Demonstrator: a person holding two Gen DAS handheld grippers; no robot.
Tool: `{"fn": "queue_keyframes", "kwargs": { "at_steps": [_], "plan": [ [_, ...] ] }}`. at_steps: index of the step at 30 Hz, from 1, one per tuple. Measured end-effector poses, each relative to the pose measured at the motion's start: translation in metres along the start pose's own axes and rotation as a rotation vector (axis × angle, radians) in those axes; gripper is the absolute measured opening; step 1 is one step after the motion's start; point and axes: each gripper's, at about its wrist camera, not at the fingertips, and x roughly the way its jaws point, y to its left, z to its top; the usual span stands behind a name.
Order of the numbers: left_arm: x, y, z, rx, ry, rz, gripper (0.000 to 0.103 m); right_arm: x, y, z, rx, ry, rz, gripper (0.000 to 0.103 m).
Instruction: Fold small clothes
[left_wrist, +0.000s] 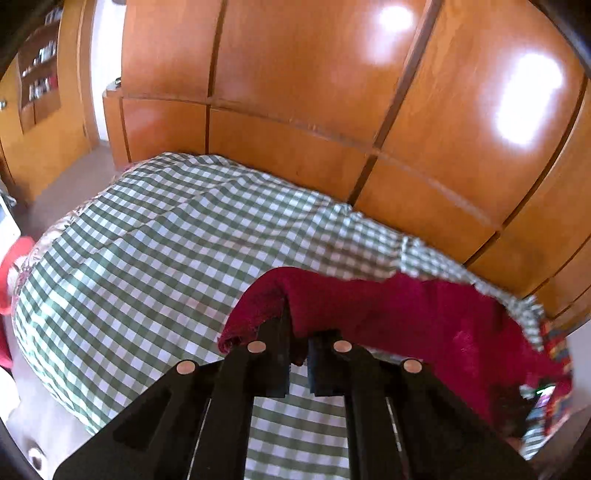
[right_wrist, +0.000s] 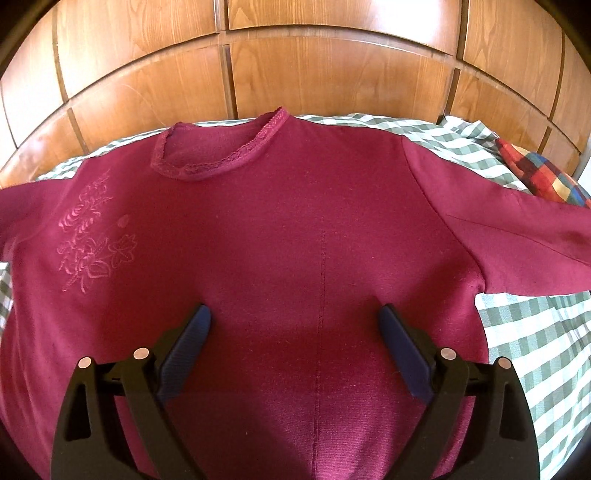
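where sweater (right_wrist: 280, 236) spreads, plaid pillow (right_wrist: 543, 177) beside

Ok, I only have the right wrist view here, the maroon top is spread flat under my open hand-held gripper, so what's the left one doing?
Observer: The left hand-held gripper is shut on a fold of the maroon top, with the cloth draped over its fingertips.
Operator: Is that edge flat on the bed?
Observer: No, the pinched part bunches up above the green checked bedspread.
Operator: Anything else over on that side?
Observer: Something red sits at the far left edge of the bed; I cannot tell what it is.
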Motion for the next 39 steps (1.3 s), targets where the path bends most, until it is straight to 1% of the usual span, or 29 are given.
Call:
{"fn": "queue_keyframes", "kwargs": {
  "at_steps": [1,3,6,7,8,10,11,12,13,14,16,17,18,20,21,23,24,27,28,30,32,33,34,35,37,39],
  "plan": [
    [-0.001,0.005,0.006,-0.015,0.012,0.009,0.005,0.0,0.0,0.0,0.0,-0.001,-0.002,0.092],
    [0.006,0.016,0.013,-0.039,0.039,0.064,0.005,-0.001,0.0,0.0,-0.001,-0.001,-0.005,0.092],
    [0.046,0.054,0.015,-0.148,0.14,0.139,0.005,-0.001,0.001,0.0,-0.001,-0.002,-0.009,0.092],
    [0.062,0.067,0.014,-0.172,0.168,0.191,0.005,-0.001,0.001,0.0,-0.002,-0.002,-0.01,0.092],
    [0.081,0.08,0.013,-0.198,0.196,0.227,0.005,-0.001,0.002,0.0,-0.002,-0.001,-0.011,0.092],
    [0.117,0.105,0.008,-0.269,0.257,0.24,0.006,-0.001,0.003,0.001,-0.003,-0.001,-0.014,0.093],
    [0.132,0.112,0.006,-0.282,0.277,0.27,0.006,-0.001,0.003,0.0,-0.005,-0.001,-0.014,0.093],
    [0.139,0.114,0.004,-0.294,0.284,0.284,0.014,-0.001,0.003,0.0,-0.004,-0.001,-0.015,0.093],
    [0.146,0.119,0.001,-0.318,0.289,0.293,0.017,-0.001,0.003,0.001,-0.005,0.0,-0.02,0.094],
    [0.149,0.122,0.001,-0.335,0.282,0.287,0.021,-0.001,0.003,0.001,-0.005,0.001,-0.024,0.094],
    [0.142,0.131,-0.002,-0.372,0.235,0.261,0.054,0.0,0.004,0.001,-0.007,0.002,-0.03,0.095],
    [0.133,0.136,-0.004,-0.386,0.197,0.251,0.057,0.0,0.004,0.001,-0.008,0.002,-0.031,0.095],
    [0.125,0.141,-0.007,-0.396,0.168,0.244,0.058,0.0,0.004,0.001,-0.009,0.003,-0.034,0.096],
    [0.112,0.153,-0.016,-0.412,0.139,0.236,0.057,0.001,0.004,0.002,-0.008,0.004,-0.036,0.097],
    [0.106,0.158,-0.024,-0.424,0.125,0.218,0.055,0.001,0.005,0.002,-0.008,0.005,-0.038,0.097],
    [0.105,0.164,-0.035,-0.44,0.131,0.174,0.052,0.001,0.005,0.002,-0.006,0.006,-0.041,0.097],
    [0.108,0.164,-0.039,-0.44,0.137,0.157,0.049,0.001,0.005,0.002,-0.007,0.006,-0.042,0.097],
    [0.125,0.154,-0.053,-0.417,0.148,0.145,0.049,0.001,0.006,0.003,-0.011,0.006,-0.049,0.098],
    [0.129,0.151,-0.053,-0.422,0.145,0.149,0.051,0.001,0.006,0.002,-0.012,0.006,-0.051,0.098],
    [0.142,0.146,-0.053,-0.448,0.144,0.131,0.052,0.001,0.006,0.002,-0.013,0.005,-0.053,0.098],
    [0.155,0.139,-0.05,-0.451,0.138,0.14,0.049,0.001,0.006,0.002,-0.013,0.006,-0.054,0.098],
    [0.161,0.134,-0.05,-0.44,0.144,0.155,0.029,0.001,0.006,0.002,-0.013,0.006,-0.054,0.098],
    [0.162,0.132,-0.05,-0.439,0.155,0.152,0.007,0.001,0.006,0.002,-0.013,0.006,-0.054,0.098],
    [0.163,0.13,-0.051,-0.45,0.158,0.145,0.006,0.001,0.006,0.002,-0.013,0.006,-0.054,0.098],
    [0.147,0.126,-0.051,-0.439,0.098,0.172,0.006,0.002,0.006,0.002,-0.014,0.005,-0.054,0.098],
    [0.132,0.126,-0.053,-0.416,0.061,0.214,0.006,0.002,0.006,0.001,-0.014,0.006,-0.055,0.099]
  ]
}}
